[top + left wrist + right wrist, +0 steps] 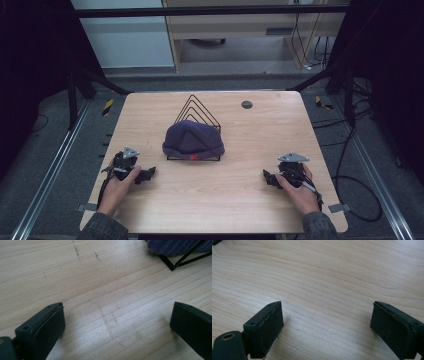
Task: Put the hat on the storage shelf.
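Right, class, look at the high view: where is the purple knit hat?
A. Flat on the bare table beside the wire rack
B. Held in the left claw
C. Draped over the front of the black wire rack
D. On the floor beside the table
C: the purple knit hat covers the front of the black wire rack, while both claws rest apart from it.

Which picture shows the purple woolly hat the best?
The high view: the whole hat shows there, draped over the black wire rack mid-table. The left gripper view catches just a purple edge at its top right, with a rack corner. The right gripper view looks at wood between its open tongs.
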